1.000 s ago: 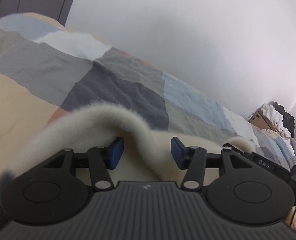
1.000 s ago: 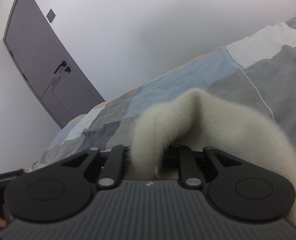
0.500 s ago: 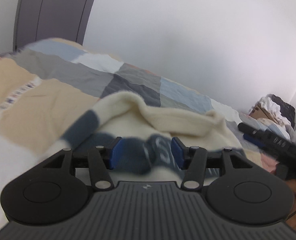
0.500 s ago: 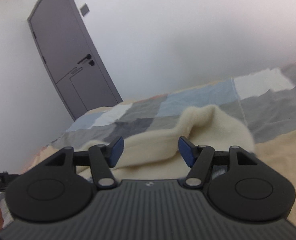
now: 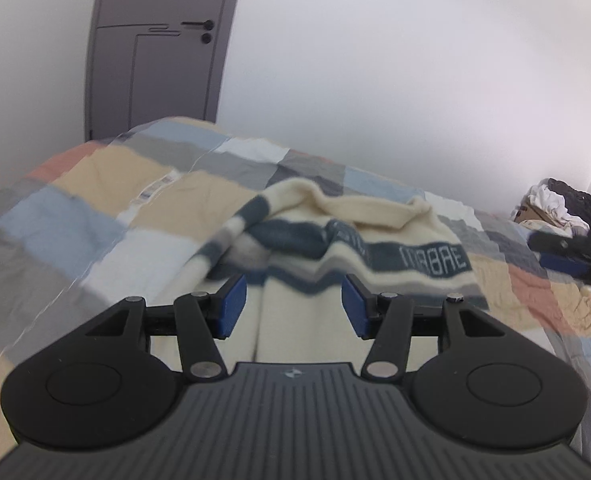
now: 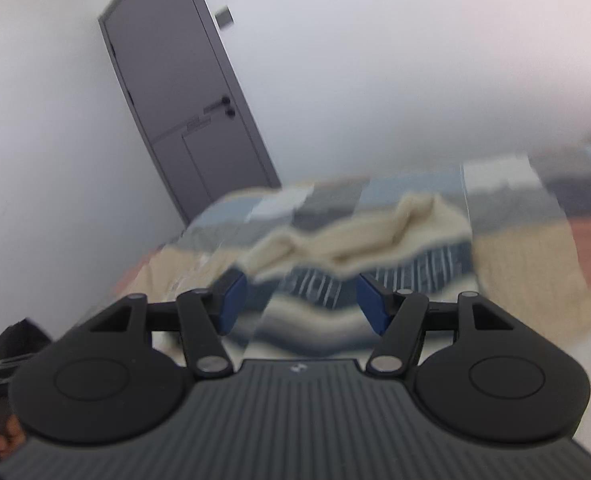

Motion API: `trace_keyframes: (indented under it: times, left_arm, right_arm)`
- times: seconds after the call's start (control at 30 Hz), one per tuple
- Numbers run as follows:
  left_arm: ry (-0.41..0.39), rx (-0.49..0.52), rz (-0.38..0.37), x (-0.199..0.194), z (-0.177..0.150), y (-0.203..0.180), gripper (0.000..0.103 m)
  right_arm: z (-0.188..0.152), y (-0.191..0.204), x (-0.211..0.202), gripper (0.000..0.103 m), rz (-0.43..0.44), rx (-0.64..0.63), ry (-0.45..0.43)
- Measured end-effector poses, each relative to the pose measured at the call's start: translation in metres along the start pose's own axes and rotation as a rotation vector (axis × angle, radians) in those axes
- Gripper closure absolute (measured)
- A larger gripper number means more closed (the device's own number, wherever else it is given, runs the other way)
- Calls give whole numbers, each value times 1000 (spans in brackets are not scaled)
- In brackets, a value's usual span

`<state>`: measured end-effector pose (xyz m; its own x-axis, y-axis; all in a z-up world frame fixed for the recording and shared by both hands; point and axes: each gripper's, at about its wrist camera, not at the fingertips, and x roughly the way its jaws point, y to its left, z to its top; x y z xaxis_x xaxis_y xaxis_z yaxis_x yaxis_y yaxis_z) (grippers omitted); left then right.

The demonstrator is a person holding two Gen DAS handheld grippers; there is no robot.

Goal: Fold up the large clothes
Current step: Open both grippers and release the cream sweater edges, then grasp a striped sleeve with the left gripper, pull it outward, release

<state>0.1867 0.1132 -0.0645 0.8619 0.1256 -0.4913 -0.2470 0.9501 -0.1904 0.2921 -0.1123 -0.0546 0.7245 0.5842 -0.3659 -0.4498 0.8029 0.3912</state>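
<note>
Both tools have been drawn back and up from the sweater since the earlier frames, and the right tool's jaws, clamped on a cream fold a second ago, have just been opening, with nothing left between them.

Seen from the left wrist, the left tool [image 5: 293, 306] is held with its blue pads apart and nothing pinched; cloth is seen only beyond them. The cream sweater [image 5: 359, 240], banded in dark blue with lettering across it, is lying in a loose heap on the patchwork bedspread [image 5: 95, 208], one striped sleeve [image 5: 235, 224] trailing to the left. The right tool [image 5: 571, 254] is caught at the right edge of this view, and a grey door [image 5: 163, 48] is seen behind the bed.

Seen from the right wrist, which is badly blurred, the right tool [image 6: 299, 304] is likewise spread and empty, above the same sweater [image 6: 375, 248] on the bedspread [image 6: 535, 248].

The fold is judged unfinished: the top layer is humped and creased rather than laid flat. If the next grasp is taken into that bunched heap, two layers could be pinched together and the fold dragged askew. The loose sleeve could be left outside the bundle or pulled along. The soft knit may also be stretched out of line if only one tool is closed before the other.
</note>
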Motion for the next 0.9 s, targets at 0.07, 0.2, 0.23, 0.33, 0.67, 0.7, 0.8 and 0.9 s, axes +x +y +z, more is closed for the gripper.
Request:
trace_keyframes:
  times: [0.07, 0.2, 0.23, 0.33, 0.67, 0.7, 0.8, 0.9]
  left_arm:
    - [7, 1, 28, -14, -13, 2, 44]
    - [42, -45, 41, -28, -42, 11, 44]
    - [50, -54, 41, -30, -49, 14, 44]
    - [84, -102, 63, -26, -59, 27, 44]
    - [182, -424, 177, 19, -61, 94, 39]
    - [183, -450, 196, 24, -62, 100, 39]
    - [167, -534, 256, 35, -63, 116, 39]
    - [161, -573, 312, 46, -62, 130, 38]
  right_arm:
    - [-16, 7, -13, 39, -7, 19, 47]
    - [-49, 22, -30, 39, -51, 39, 107]
    - [-56, 26, -31, 39, -73, 31, 120]
    - [-71, 34, -31, 39, -149, -11, 156]
    - [-92, 20, -21, 35, -189, 8, 139]
    - [-94, 16, -19, 30, -186, 18, 141]
    - [-97, 4, -9, 22, -211, 50, 149]
    - [-97, -5, -2, 16, -239, 47, 140]
